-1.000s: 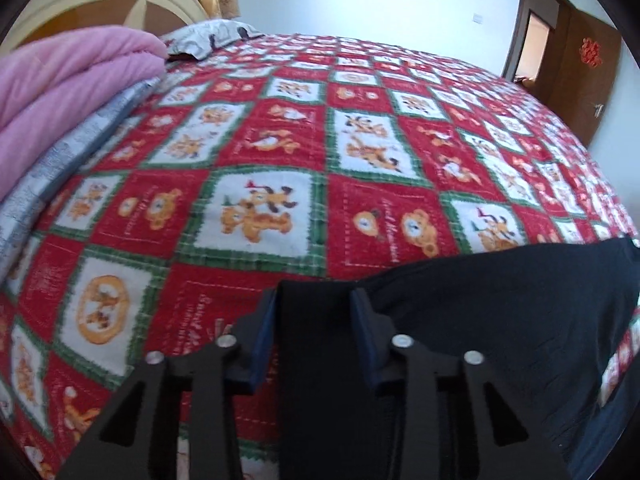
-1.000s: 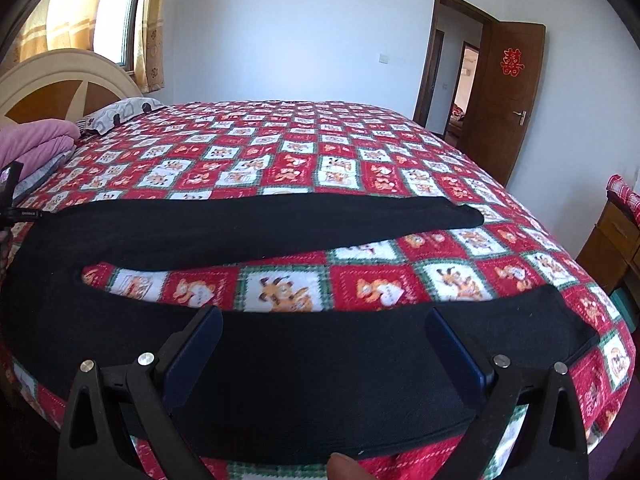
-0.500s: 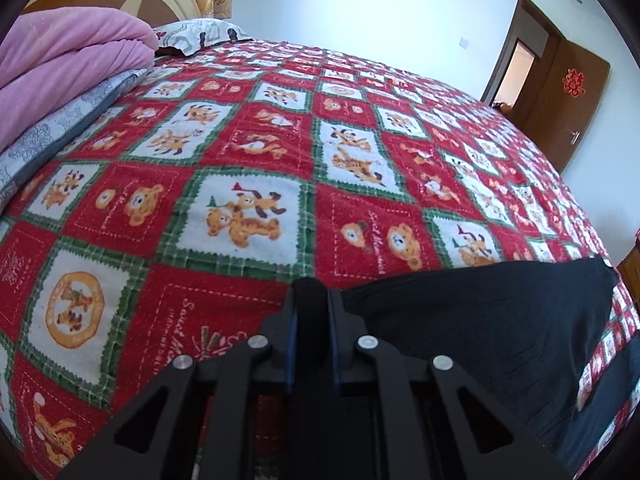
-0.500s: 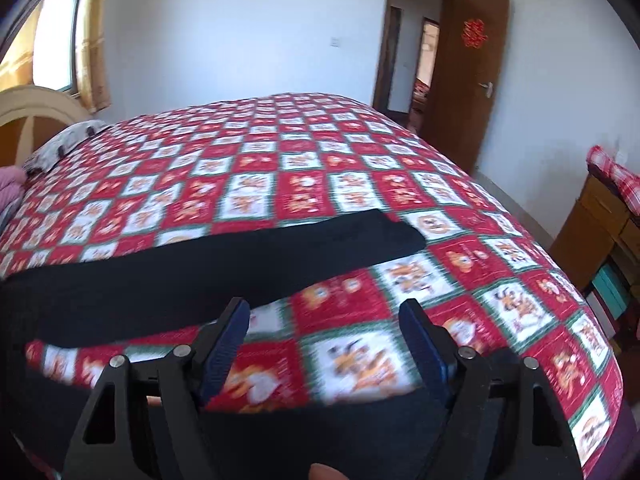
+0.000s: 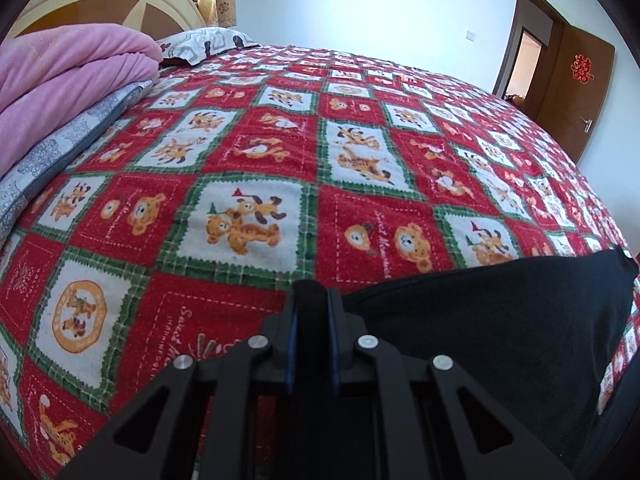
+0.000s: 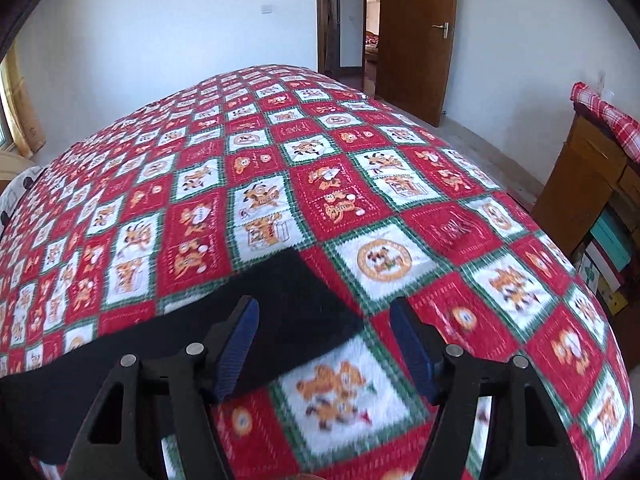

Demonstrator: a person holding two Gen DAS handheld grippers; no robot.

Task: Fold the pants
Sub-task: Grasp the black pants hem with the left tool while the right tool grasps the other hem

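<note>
Black pants (image 5: 492, 312) lie spread on the red patterned bedspread (image 5: 256, 152). My left gripper (image 5: 311, 300) is shut on the pants' edge, with black cloth pinched between the blue pads. In the right wrist view one black pant leg (image 6: 280, 312) runs from the left and ends just ahead of my right gripper (image 6: 324, 320). The right gripper is open and empty, low over the bedspread (image 6: 360, 200), with its left finger (image 6: 240, 332) over the leg's end.
Folded pink and grey blankets (image 5: 60, 92) and a pillow (image 5: 204, 40) lie at the bed's head on the left. A brown door (image 6: 416, 32) stands open at the far wall. A wooden cabinet (image 6: 592, 184) with a red checked cloth stands right of the bed.
My left gripper closed on the pants' edge and stays shut. My right gripper swung to the right along the bed, towards the end of the far pant leg, narrowing a little but still open.
</note>
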